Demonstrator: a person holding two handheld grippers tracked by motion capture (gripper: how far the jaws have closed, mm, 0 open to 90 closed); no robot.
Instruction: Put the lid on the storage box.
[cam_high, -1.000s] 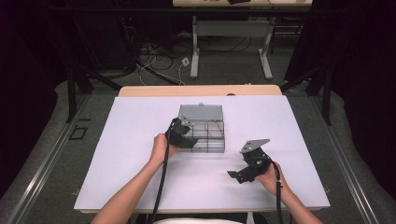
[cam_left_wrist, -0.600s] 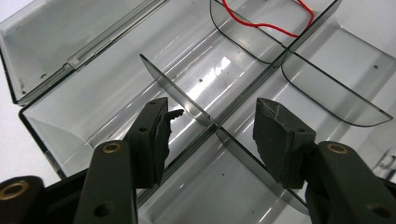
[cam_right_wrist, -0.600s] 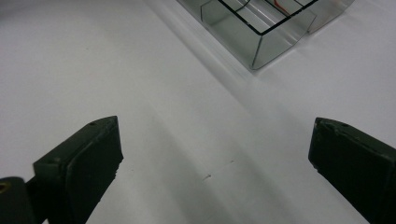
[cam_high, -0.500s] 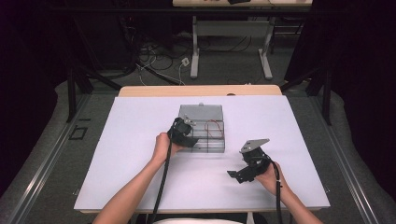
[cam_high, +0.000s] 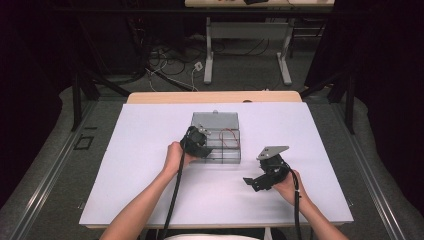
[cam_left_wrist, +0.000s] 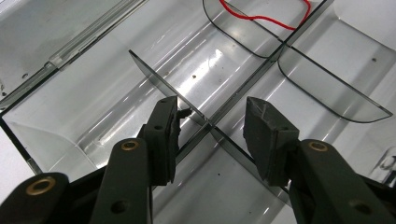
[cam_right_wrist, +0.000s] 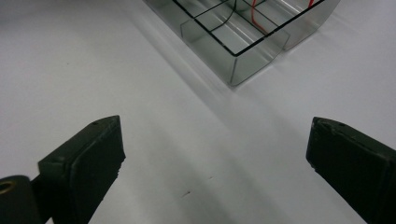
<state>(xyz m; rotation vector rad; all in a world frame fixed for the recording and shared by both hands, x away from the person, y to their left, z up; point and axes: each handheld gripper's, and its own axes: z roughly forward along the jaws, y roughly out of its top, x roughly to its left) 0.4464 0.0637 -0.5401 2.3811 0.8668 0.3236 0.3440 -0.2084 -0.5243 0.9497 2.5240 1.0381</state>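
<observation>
the clear plastic box (cam_high: 216, 137) sits open on the white tabletop (cam_high: 135, 165), a little far of the middle, its lid laid back on the far side. the left gripper (cam_left_wrist: 212, 123) hovers over the box's near-left part with its fingers (cam_left_wrist: 162, 135) spread a little, one on each side of a thin clear divider (cam_left_wrist: 161, 86) where it crosses another. nothing is pinched yet. a red wire (cam_left_wrist: 261, 16) lies in a compartment farther along, to the right in the scene.

the right gripper (cam_right_wrist: 215, 163) hangs above bare tabletop, near and right of the box, well apart from it, fingers spread wide and empty.

the step in hand looks like taking hold of the divider. to do it well, lower the left gripper straight down so both fingers straddle the wall evenly, close gently, and lift straight up along its slot. the right gripper could steady the box's near corner (cam_right_wrist: 232, 70) so it does not rise or slide.
</observation>
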